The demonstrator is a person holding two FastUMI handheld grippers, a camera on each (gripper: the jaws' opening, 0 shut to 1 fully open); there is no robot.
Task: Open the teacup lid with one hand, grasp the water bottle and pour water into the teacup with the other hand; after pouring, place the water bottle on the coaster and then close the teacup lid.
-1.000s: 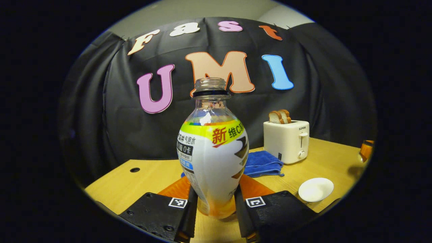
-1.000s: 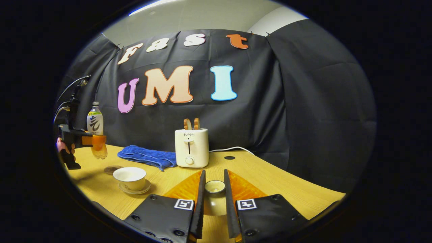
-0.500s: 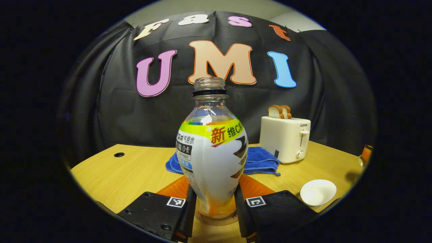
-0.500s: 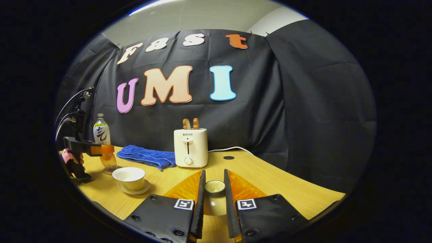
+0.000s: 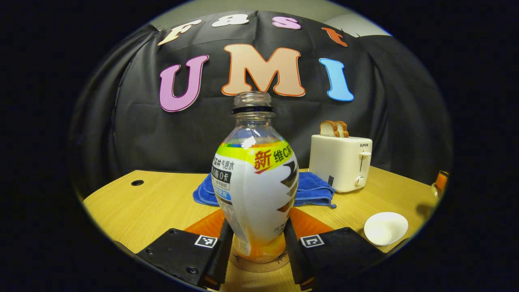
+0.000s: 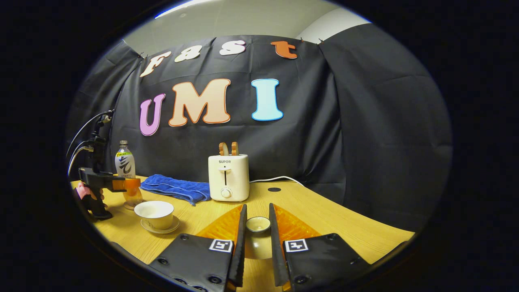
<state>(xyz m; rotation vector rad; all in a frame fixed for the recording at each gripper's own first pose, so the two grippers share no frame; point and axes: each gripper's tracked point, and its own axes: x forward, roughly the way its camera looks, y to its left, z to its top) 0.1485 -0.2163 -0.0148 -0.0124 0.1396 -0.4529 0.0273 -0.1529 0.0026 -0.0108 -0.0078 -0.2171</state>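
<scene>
1. Since a second ago I have brought the water bottle down from the air; its base now meets the round coaster on the bench
2. My left gripper has its fingers pinching the bottle's lower body from both sides; the bottle stands upright, uncapped
3. From the right gripper view, that left gripper and the hand holding it sit at the far left, with the bottle just behind the teacup
4. Lidless, the teacup rests on its saucer; in the left gripper view the cup is off to the right, apart from the bottle
5. My right gripper has its fingers closed on the teacup lid, knob facing forward, held above the bench
6. Behind: a blue towel beside a white toaster with bread slices in its slots
</scene>
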